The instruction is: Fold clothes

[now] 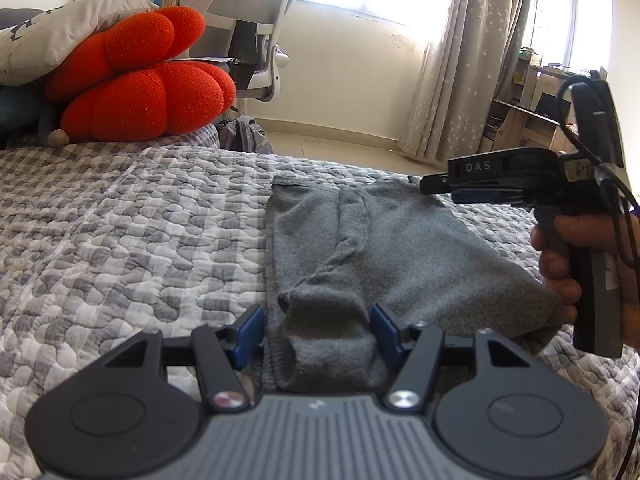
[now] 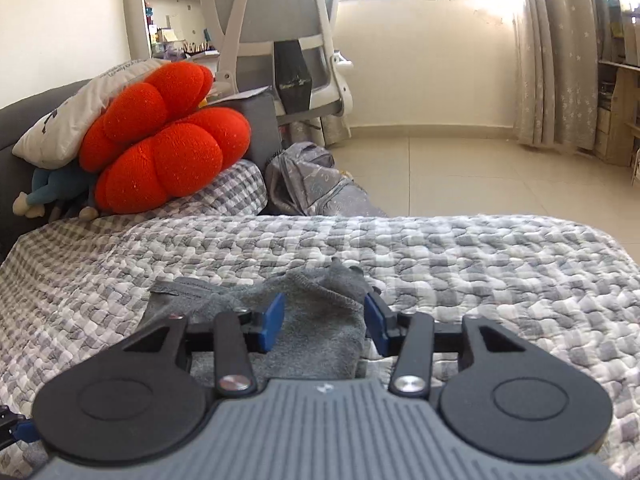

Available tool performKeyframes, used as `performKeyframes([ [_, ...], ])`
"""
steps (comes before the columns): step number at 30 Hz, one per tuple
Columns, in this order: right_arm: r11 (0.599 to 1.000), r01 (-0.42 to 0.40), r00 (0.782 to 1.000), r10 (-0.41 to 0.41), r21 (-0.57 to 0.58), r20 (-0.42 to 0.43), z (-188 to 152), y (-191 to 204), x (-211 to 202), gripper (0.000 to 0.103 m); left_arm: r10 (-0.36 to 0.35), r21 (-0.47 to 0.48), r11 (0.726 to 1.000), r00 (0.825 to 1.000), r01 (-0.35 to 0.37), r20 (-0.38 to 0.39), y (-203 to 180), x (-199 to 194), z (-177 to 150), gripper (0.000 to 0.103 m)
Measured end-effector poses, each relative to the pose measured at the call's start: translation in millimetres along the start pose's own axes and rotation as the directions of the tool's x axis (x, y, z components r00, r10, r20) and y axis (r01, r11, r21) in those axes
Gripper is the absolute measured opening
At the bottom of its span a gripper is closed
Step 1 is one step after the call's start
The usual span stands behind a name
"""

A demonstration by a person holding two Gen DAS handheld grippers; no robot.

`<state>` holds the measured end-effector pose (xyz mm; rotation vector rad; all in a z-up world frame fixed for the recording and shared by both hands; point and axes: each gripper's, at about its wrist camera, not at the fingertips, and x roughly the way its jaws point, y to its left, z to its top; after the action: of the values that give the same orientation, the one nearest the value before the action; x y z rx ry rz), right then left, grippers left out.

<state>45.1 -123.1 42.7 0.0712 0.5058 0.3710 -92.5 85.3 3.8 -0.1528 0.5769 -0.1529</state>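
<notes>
Left hand-held gripper (image 1: pixel 316 330): jaws spread wide, straddling a rolled end of the grey garment (image 1: pixel 384 248), not clamped.
Right hand-held gripper (image 2: pixel 324 322): jaws parted around a raised fold, unclenched.
Hand (image 1: pixel 560 272): fist around the right grip, level.
Garment: partly folded on the checked bed quilt (image 1: pixel 120 220).
Behind: red cushion (image 1: pixel 136 76), office chair (image 2: pixel 280 40).

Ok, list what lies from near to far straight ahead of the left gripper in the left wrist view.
left gripper, open around a bunched end of cloth → grey garment → checked quilt at the bed's edge → tiled floor → wall under the window.
</notes>
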Motion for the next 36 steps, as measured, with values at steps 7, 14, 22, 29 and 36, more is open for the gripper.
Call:
performKeyframes([
  [7, 0.986, -0.117, 0.990, 0.125, 0.117, -0.068, -39.8, -15.3, -54.1, 0.064, -0.070, -0.158, 0.985, 0.997, 0.065, -0.030, 33.5, -11.6, 17.6, 0.060],
  [14, 0.943, -0.192, 0.972, 0.220, 0.270, -0.077, -56.7, -23.2, -54.7, 0.069, -0.104, -0.207, 0.974, 0.993, 0.092, -0.048, 35.0, 7.0, 53.2, 0.060],
  [22, 0.960, -0.178, 0.981, 0.191, 0.215, -0.039, -65.4, -14.9, -58.7, 0.068, -0.006, -0.079, 0.997, 0.987, -0.007, -0.160, -1.0, 54.4, 55.7, 0.056],
  [29, 0.961, -0.179, 0.981, 0.190, 0.210, -0.034, -67.5, -15.7, -59.1, 0.068, 0.058, -0.038, 0.997, 0.986, -0.064, -0.153, -2.9, 54.8, 55.3, 0.060],
  [36, 0.952, -0.200, 0.977, 0.212, 0.232, -0.026, -69.1, -22.4, -59.6, 0.068, -0.028, -0.214, 0.977, 0.985, -0.009, -0.168, 28.2, 54.2, 62.3, 0.060],
])
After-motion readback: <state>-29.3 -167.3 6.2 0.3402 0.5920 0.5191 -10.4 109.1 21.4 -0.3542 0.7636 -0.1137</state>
